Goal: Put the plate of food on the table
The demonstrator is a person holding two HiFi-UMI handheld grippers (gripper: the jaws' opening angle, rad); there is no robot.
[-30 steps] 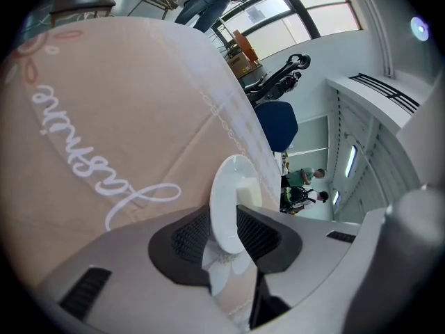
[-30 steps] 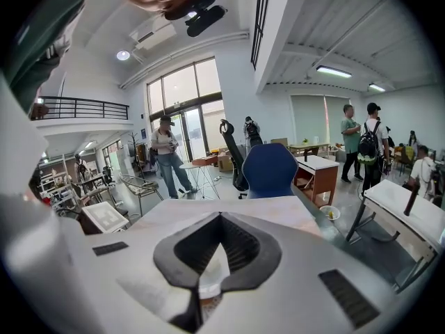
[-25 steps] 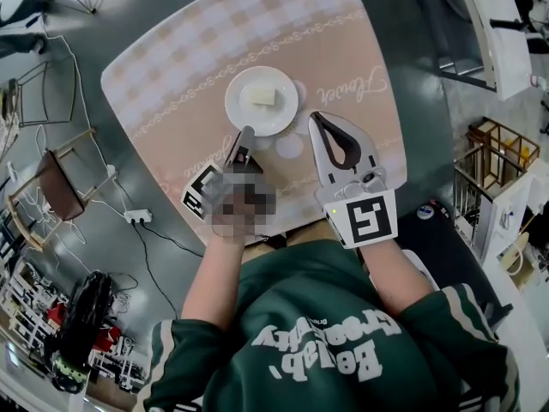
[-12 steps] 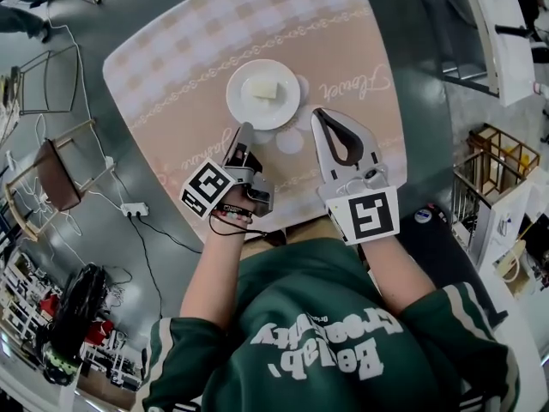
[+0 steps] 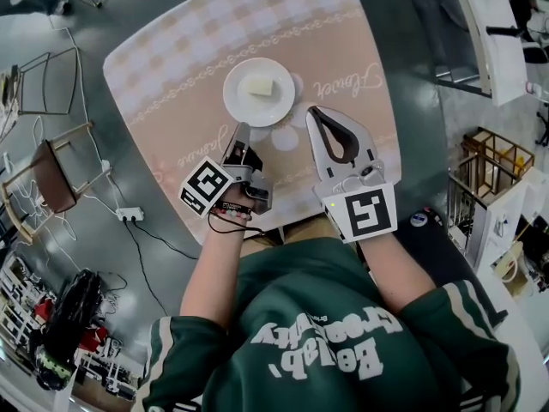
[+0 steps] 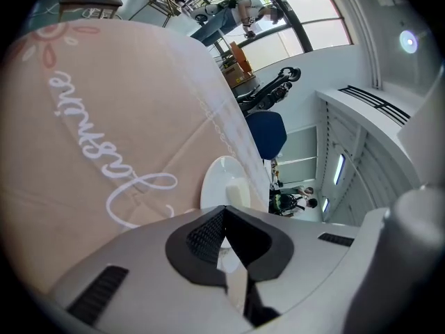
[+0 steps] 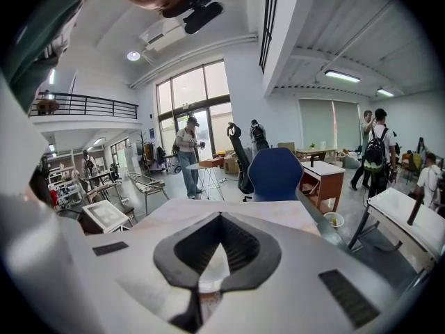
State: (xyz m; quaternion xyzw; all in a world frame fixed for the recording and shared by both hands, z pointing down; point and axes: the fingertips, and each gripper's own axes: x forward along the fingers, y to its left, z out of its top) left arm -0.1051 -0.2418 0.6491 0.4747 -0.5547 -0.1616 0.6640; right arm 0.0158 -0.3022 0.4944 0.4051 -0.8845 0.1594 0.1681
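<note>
A white plate (image 5: 243, 108) with a pale yellow block of food (image 5: 259, 86) rests on the table (image 5: 171, 67), which has a pink checked cloth. My left gripper (image 5: 243, 130) sits just short of the plate's near rim. Its jaws are closing and the tips meet, with nothing between them. In the left gripper view the plate (image 6: 214, 181) and food (image 6: 236, 192) lie just beyond the left gripper (image 6: 224, 211). My right gripper (image 5: 312, 112) hovers over the cloth to the right of the plate, shut and empty. The right gripper (image 7: 220, 216) looks out over the table's far edge.
A wooden chair (image 5: 51, 174) and a power strip (image 5: 129, 215) with cables lie on the floor to the left. Wooden racks (image 5: 489, 166) stand at the right. A blue chair (image 7: 277, 174), desks and several people are beyond the table.
The plate stays where it was on the table. Both grippers hold nearly the same places near its edge; only the view has shifted slightly.
</note>
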